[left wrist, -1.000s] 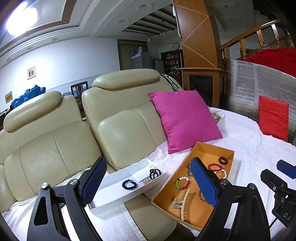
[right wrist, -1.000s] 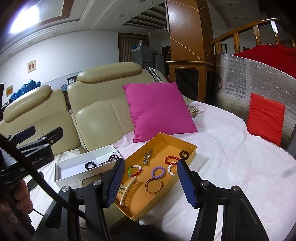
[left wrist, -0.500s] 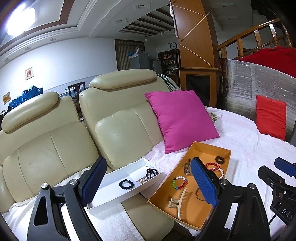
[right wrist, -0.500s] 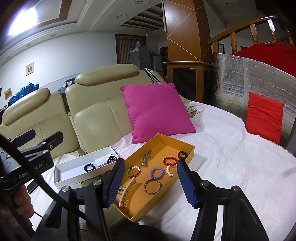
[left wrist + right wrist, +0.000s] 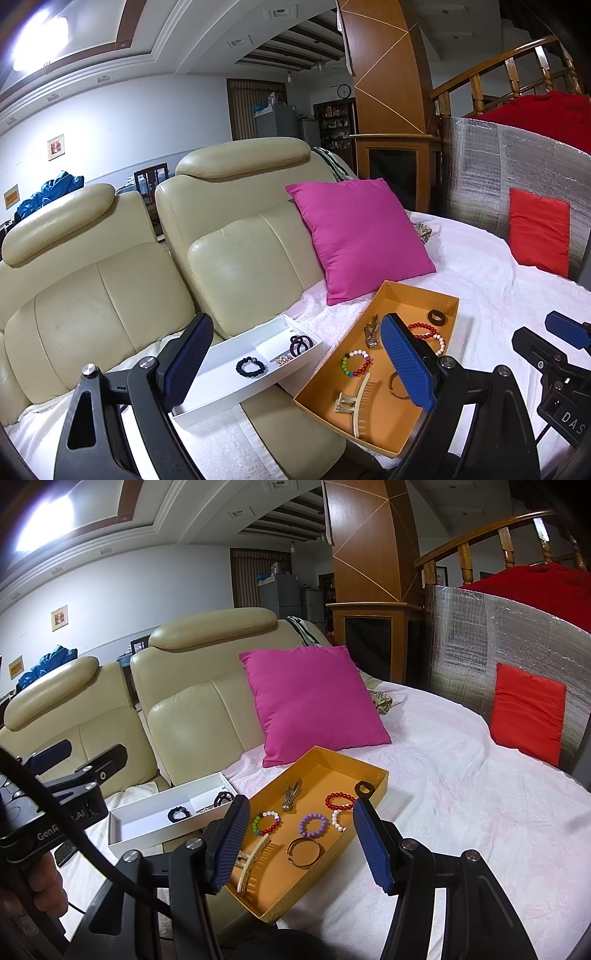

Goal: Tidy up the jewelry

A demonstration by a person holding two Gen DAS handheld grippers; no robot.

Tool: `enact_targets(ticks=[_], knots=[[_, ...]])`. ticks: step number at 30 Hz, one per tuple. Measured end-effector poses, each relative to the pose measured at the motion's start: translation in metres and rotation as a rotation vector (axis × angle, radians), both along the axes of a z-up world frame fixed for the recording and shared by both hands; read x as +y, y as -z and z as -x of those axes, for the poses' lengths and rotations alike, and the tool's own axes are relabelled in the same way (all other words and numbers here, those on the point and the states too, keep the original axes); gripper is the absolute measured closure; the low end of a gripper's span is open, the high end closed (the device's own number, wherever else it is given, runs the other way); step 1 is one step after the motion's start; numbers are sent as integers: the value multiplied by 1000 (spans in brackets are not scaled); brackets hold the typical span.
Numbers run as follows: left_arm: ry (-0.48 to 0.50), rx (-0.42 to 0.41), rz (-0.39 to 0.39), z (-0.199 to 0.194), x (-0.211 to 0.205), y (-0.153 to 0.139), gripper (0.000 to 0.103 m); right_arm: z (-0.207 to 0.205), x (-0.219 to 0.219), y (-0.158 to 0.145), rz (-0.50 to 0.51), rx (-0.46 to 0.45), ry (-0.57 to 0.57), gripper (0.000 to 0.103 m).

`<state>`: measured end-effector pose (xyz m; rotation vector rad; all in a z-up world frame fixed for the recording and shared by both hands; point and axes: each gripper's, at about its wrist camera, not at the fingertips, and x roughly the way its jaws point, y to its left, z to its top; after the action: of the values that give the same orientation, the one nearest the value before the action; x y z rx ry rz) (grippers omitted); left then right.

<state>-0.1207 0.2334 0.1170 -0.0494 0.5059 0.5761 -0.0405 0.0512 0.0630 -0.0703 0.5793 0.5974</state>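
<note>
You had the cream sofa (image 5: 122, 295) on the left and the white cloth (image 5: 461, 794) spread over the seat to the right, with the pink cushion (image 5: 362, 240) at the far side. On that cloth lay the orange tray (image 5: 373, 775), holding most of the jewelry, and just to its left the white divided box (image 5: 221, 373), resting across the gap in the seat.

Your left gripper (image 5: 295, 365) hung wide open and empty above the white box. Your right gripper (image 5: 297, 843) stood partly open, nothing between its jaws, over the near half of the orange tray.

In the tray the cream hair claw (image 5: 354, 400) lay nearest; it looked stiff and light, best taken across its spine rather than its teeth. The gold bangle (image 5: 303, 852) was likely rigid and slippery, so you would pinch one side of the rim. The beaded bracelets, the multicoloured (image 5: 266, 823), the purple (image 5: 313, 825) and the red (image 5: 340, 800), looked light and floppy on elastic; you would grip across a few beads and expect them to sag. The small black ring (image 5: 365, 787) sat at the far end. In the white box lay a black bracelet (image 5: 251, 367) and a dark hair tie (image 5: 300, 342).
</note>
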Motion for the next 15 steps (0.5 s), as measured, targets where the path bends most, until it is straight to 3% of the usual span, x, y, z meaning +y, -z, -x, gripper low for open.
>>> enact_targets(ticks=[15], knots=[[2,3,0,0,-2,0,11,-1,3,-1,0,-4,-5,41]])
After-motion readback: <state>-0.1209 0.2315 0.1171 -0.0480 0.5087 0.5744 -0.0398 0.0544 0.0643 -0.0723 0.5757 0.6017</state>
